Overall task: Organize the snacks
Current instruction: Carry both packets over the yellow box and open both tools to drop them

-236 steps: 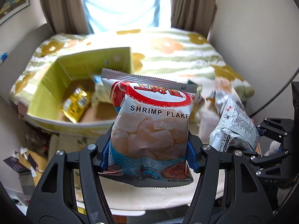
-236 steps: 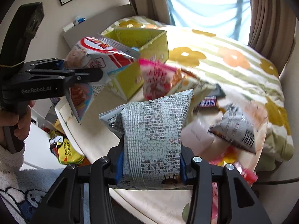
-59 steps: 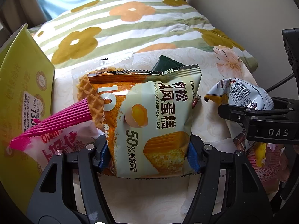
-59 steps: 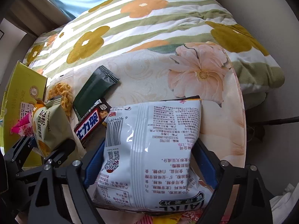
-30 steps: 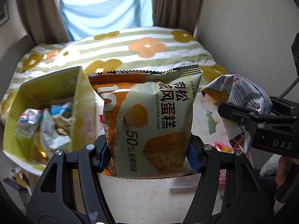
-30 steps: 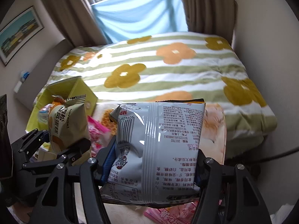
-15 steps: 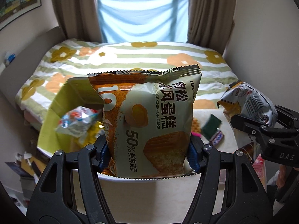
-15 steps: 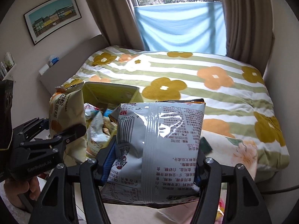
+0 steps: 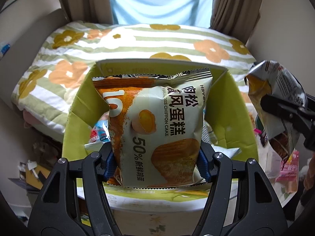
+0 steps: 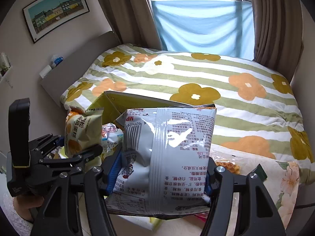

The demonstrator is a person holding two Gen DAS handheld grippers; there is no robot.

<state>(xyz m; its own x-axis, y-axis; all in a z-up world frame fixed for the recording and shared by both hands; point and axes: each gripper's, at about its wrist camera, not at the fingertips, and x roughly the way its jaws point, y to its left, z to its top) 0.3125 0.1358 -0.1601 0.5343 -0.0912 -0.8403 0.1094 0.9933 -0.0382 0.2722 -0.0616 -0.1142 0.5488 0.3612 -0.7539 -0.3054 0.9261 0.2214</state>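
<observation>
The chiffon cake packet (image 9: 157, 129) is held upright in the left claw (image 9: 155, 163), clamped by its lower sides so that most of the bag hangs free above the pads. In the left wrist view the yellow-green box (image 9: 234, 106) opens directly behind it, from nine to three o'clock, with earlier snacks lying inside; the packet appears to be poised over the opening for dropping. The white snack bag (image 10: 167, 157) is gripped the same way in the right claw (image 10: 159, 175), at about three o'clock of the box, probably waiting its turn. More snacks (image 10: 226, 165) remain on the counter (image 10: 275, 179) by the bed (image 10: 236, 102).
</observation>
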